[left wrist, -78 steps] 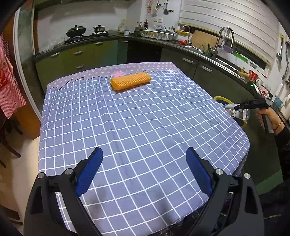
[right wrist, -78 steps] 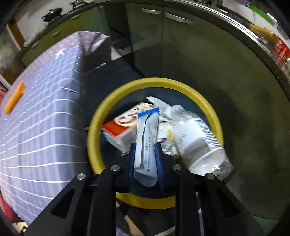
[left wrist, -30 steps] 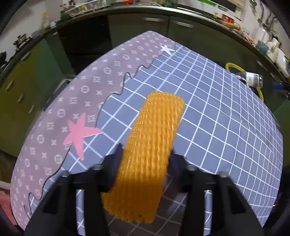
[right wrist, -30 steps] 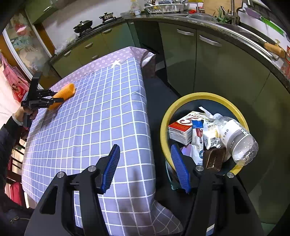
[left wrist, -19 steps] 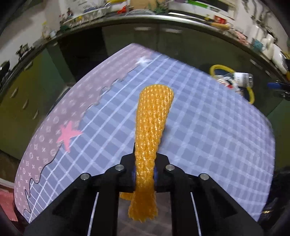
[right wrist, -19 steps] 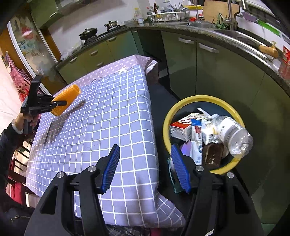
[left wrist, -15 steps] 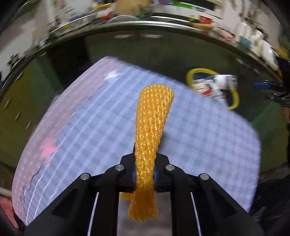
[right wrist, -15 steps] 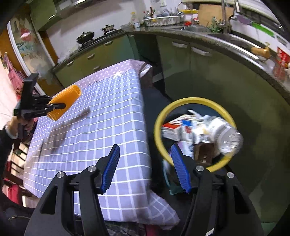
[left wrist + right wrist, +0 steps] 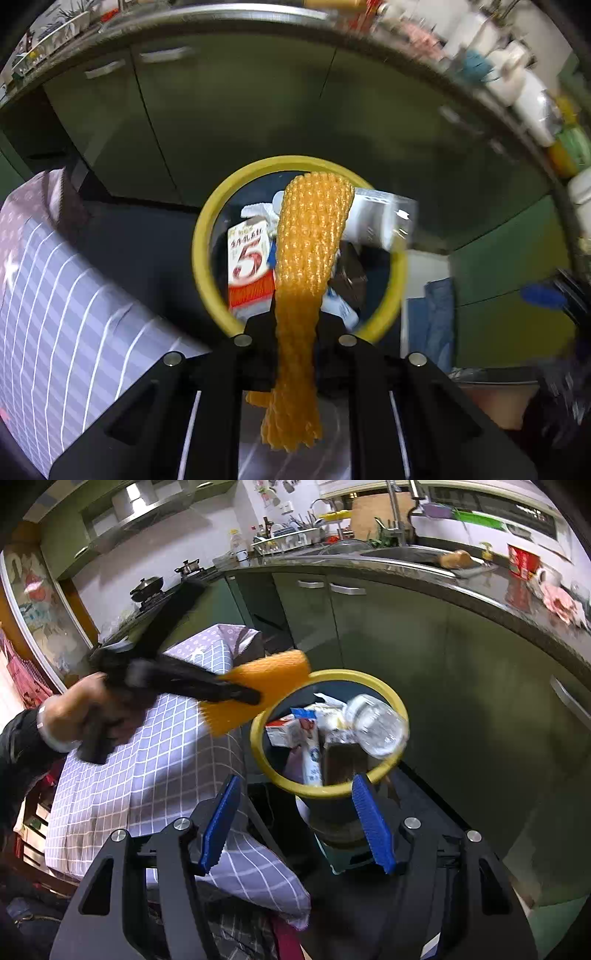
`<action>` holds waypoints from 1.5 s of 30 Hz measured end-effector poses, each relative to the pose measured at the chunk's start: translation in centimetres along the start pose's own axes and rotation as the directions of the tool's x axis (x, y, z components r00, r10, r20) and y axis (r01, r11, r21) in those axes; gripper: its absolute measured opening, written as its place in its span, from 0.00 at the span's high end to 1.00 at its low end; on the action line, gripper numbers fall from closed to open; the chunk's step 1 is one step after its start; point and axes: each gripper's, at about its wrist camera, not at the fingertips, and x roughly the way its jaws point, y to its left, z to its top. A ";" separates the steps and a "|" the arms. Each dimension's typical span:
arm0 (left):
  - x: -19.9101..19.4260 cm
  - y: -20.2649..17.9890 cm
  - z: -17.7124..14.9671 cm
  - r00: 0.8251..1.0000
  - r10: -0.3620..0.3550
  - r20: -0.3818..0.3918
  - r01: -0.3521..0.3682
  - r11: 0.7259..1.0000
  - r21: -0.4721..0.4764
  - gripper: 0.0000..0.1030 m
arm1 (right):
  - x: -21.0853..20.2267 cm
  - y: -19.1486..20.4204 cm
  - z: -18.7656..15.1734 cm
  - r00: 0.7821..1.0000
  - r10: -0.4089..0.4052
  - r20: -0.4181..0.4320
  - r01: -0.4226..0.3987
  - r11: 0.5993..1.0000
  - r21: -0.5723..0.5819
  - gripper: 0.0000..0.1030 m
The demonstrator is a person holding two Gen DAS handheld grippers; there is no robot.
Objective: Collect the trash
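My left gripper (image 9: 295, 325) is shut on an orange foam net sleeve (image 9: 306, 266) and holds it in the air above the yellow-rimmed trash bin (image 9: 201, 236). The right wrist view shows that sleeve (image 9: 266, 686) at the bin's near-left rim (image 9: 258, 746). The bin holds a red and white carton (image 9: 247, 258), a clear plastic bottle (image 9: 376, 723) and wrappers. My right gripper (image 9: 295, 823) is open and empty, just in front of the bin.
The table with a purple checked cloth (image 9: 147, 768) stands left of the bin. Green kitchen cabinets (image 9: 406, 627) and a counter with a sink run behind the bin. The floor beside the bin is dark.
My left gripper has closed on the orange sleeve, lifted it off the table and carried it right to the bin. My right gripper let go of a wrapper into the bin and drew back.
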 end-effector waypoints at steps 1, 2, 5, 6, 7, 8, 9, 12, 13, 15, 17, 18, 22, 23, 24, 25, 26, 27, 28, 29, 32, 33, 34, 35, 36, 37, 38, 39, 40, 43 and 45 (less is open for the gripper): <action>1.1 -0.3 1.0 1.000 0.018 -0.019 -0.018 1.000 -0.001 0.87 | -0.2 -0.6 -0.3 1.000 0.001 -0.001 -0.001 1.000 0.007 0.39; 2.0 -0.5 1.7 0.999 0.036 -0.034 -0.036 0.999 -0.002 0.87 | -0.4 -0.9 -0.5 1.000 0.002 -0.001 -0.002 1.000 0.013 0.39; 4.1 -0.6 3.5 0.995 0.075 -0.071 -0.077 0.997 -0.020 0.85 | -0.7 -2.2 -1.2 1.000 0.005 -0.004 -0.005 0.999 0.034 0.39; 4.5 -0.5 3.9 0.994 0.082 -0.078 -0.084 0.996 -0.020 0.82 | -0.8 -2.6 -1.4 1.000 0.008 -0.004 -0.007 0.999 0.042 0.39; 5.0 -0.9 4.3 0.993 0.091 -0.078 -0.093 0.995 -0.022 0.81 | -0.8 -3.0 -1.6 1.000 0.010 -0.006 -0.010 0.999 0.048 0.39; 5.3 -1.0 4.7 0.992 0.094 -0.081 -0.096 0.995 -0.026 0.77 | -0.8 -3.2 -1.7 1.000 0.011 -0.007 -0.010 0.999 0.052 0.39; 5.6 -1.2 5.1 0.992 0.091 -0.086 -0.094 0.995 -0.029 0.73 | -0.8 -3.4 -1.8 1.000 0.013 -0.008 -0.013 0.998 0.056 0.39; 6.3 -1.4 5.2 0.990 0.102 -0.102 -0.106 0.994 -0.040 0.54 | -0.7 -3.5 -2.2 1.000 0.023 -0.012 -0.022 0.998 0.060 0.39; 6.4 -1.4 5.2 0.989 0.099 -0.109 -0.104 0.994 -0.043 0.51 | -0.7 -3.5 -2.3 1.000 0.026 -0.013 -0.025 0.998 0.061 0.39; 6.8 -1.8 4.9 0.986 0.101 -0.131 -0.108 0.993 -0.041 0.43 | -0.7 -3.5 -2.4 0.999 0.030 -0.011 -0.029 0.998 0.062 0.38; 6.7 -2.1 4.4 0.985 0.100 -0.139 -0.106 0.994 -0.035 0.34 | -0.8 -3.4 -2.4 0.999 0.031 -0.010 -0.030 0.998 0.063 0.38; 6.5 -2.1 4.2 0.985 0.101 -0.139 -0.107 0.994 -0.038 0.31 | -0.8 -3.4 -2.4 0.999 0.032 -0.009 -0.031 0.998 0.063 0.38; 4.6 -2.3 3.2 0.991 0.084 -0.109 -0.089 0.995 -0.047 0.28 | -1.0 -3.0 -2.4 0.999 0.039 0.002 -0.039 0.997 0.060 0.38; 4.0 -2.3 3.0 0.992 0.079 -0.096 -0.084 0.995 -0.052 0.26 | -1.1 -2.8 -2.4 0.999 0.043 0.005 -0.043 0.997 0.057 0.38; 3.1 -2.4 2.5 0.994 0.074 -0.078 -0.079 0.995 -0.061 0.24 | -1.1 -2.6 -2.4 0.999 0.045 0.006 -0.045 0.997 0.055 0.38; 2.3 -2.4 2.0 0.996 0.070 -0.064 -0.074 0.995 -0.066 0.24 | -1.1 -2.3 -2.3 0.999 0.048 0.007 -0.048 0.998 0.050 0.37; 1.0 -2.6 1.2 0.998 0.058 -0.037 -0.061 0.995 -0.073 0.22 | -1.1 -2.2 -2.4 0.999 0.048 0.008 -0.048 0.998 0.047 0.36; -0.5 -2.8 0.1 0.998 0.055 -0.004 -0.055 0.995 -0.078 0.18 | -1.1 -1.9 -2.4 0.999 0.043 0.007 -0.043 0.998 0.040 0.35; -2.2 -3.1 -1.3 0.997 0.074 0.036 -0.071 0.993 -0.090 0.16 | -1.0 -1.7 -2.5 0.999 0.035 0.007 -0.036 0.999 0.034 0.34; -3.3 -3.3 -2.0 0.993 0.099 0.067 -0.092 0.991 -0.101 0.12 | -0.9 -1.4 -2.6 1.000 0.019 0.007 -0.019 1.000 0.021 0.34; -8.3 -3.6 -6.8 0.960 0.196 0.202 -0.170 0.975 -0.141 0.09 | -0.4 -0.3 -2.9 1.000 0.016 0.002 -0.016 1.000 -0.008 0.29; -10.1 -3.4 -9.0 0.941 0.236 0.241 -0.197 0.965 -0.174 0.06 | 0.0 0.2 -2.9 1.000 0.027 -0.001 -0.027 0.999 -0.018 0.29; -11.2 -3.1 -10.8 0.930 0.257 0.264 -0.207 0.957 -0.205 0.06 | 0.3 0.7 -3.0 0.999 0.033 -0.004 -0.033 0.999 -0.029 0.29; -12.8 -2.7 -13.3 0.910 0.292 0.295 -0.217 0.941 -0.259 0.06 | 0.7 1.4 -3.0 0.999 0.038 -0.007 -0.039 0.998 -0.046 0.29; -14.0 -2.2 -15.5 0.892 0.321 0.318 -0.222 0.925 -0.308 0.06 | 1.0 2.3 -3.0 0.999 0.046 -0.009 -0.046 0.997 -0.069 0.28; -15.5 -1.7 -18.6 0.869 0.364 0.335 -0.234 0.899 -0.371 0.06 | 1.3 3.3 -3.0 0.998 0.055 -0.009 -0.055 0.994 -0.094 0.28; -16.3 -1.1 -20.3 0.853 0.397 0.338 -0.247 0.878 -0.409 0.06 | 1.5 4.1 -3.0 0.998 0.064 -0.005 -0.064 0.992 -0.111 0.27; -17.5 -0.7 -22.9 0.827 0.450 0.338 -0.270 0.844 -0.464 0.07 | 1.7 5.0 -2.9 0.997 0.079 0.002 -0.078 0.989 -0.126 0.24; -18.6 -0.6 -25.3 0.796 0.510 0.325 -0.303 0.801 -0.516 0.06 | 1.7 5.8 -2.9 0.995 0.096 0.013 -0.094 0.986 -0.138 0.23; -20.6 0.0 -30.6 0.727 0.637 0.257 -0.378 0.683 -0.625 0.06 | 1.5 8.5 -2.6 0.990 0.135 0.045 -0.125 0.976 -0.181 0.20; -22.3 0.1 -34.7 0.684 0.693 0.228 -0.383 0.607 -0.696 0.07 | 1.1 10.0 -2.4 0.988 0.140 0.072 -0.122 0.970 -0.209 0.13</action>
